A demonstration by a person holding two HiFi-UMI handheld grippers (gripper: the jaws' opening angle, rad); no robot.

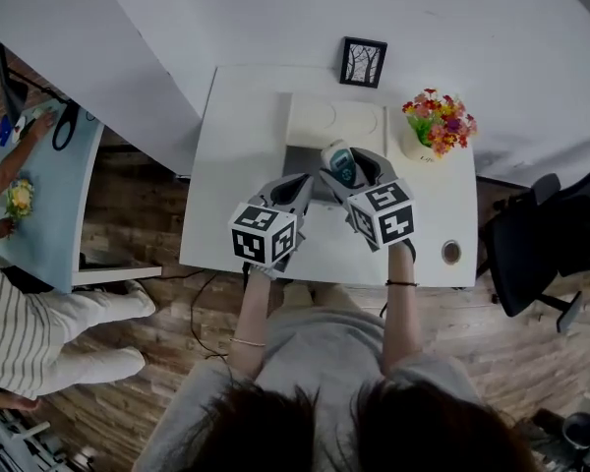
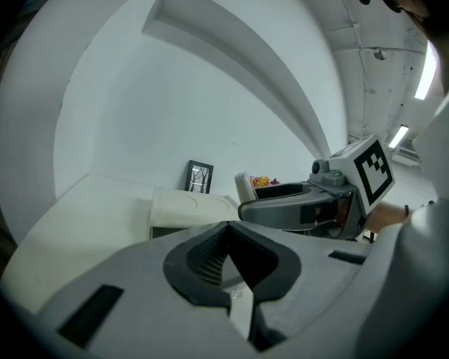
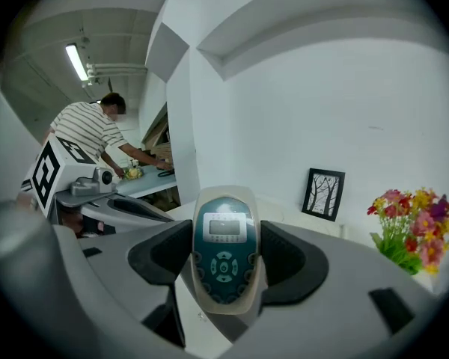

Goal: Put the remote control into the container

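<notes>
My right gripper (image 1: 352,172) (image 3: 224,249) is shut on the remote control (image 1: 339,161) (image 3: 224,253), a cream handset with a teal face, small screen and buttons, held upright between the pads. It hangs just over the container (image 1: 298,157), a grey open box with a cream lid (image 1: 336,122) (image 2: 185,205) propped behind it, in the middle of the white table (image 1: 236,165). My left gripper (image 1: 291,194) (image 2: 228,234) is beside it on the left, shut with nothing in it. In the left gripper view, the right gripper (image 2: 303,209) shows the remote's tip (image 2: 245,187).
A framed tree picture (image 1: 363,61) (image 3: 323,194) leans on the wall behind the table. A pot of flowers (image 1: 439,121) (image 3: 413,219) stands at the back right. A round hole (image 1: 451,252) marks the front right corner. A black chair (image 1: 536,244) is right; a person works at another table (image 1: 44,190) to the left.
</notes>
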